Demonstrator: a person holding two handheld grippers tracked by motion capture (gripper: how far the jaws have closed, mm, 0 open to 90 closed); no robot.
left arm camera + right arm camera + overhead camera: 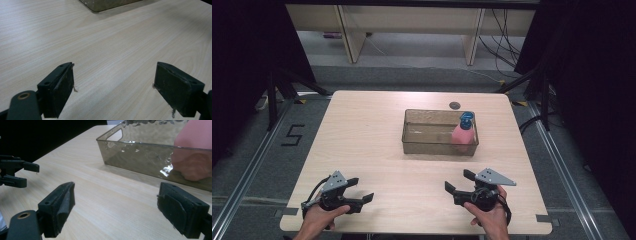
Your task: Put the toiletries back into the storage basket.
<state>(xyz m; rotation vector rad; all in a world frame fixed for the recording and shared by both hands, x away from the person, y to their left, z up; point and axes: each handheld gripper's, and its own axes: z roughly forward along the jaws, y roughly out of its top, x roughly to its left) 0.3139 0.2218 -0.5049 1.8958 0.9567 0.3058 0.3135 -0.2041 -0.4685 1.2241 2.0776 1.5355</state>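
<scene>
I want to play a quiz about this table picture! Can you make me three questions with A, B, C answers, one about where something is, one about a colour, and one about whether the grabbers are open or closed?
1. Where is the pink bottle?
A. On the bare table
B. Inside the clear tray, at its right end
C. In a gripper

2. What colour is the bottle's cap?
A. Blue
B. Yellow
C. Green

3. How are the left gripper and right gripper?
A. Both shut
B. One holds the bottle
C. Both open, holding nothing

Answers:
1 B, the bottle stands within the tray's walls.
2 A, the high view shows a blue top.
3 C, each gripper view shows its jaws wide apart over the wooden table.
</scene>
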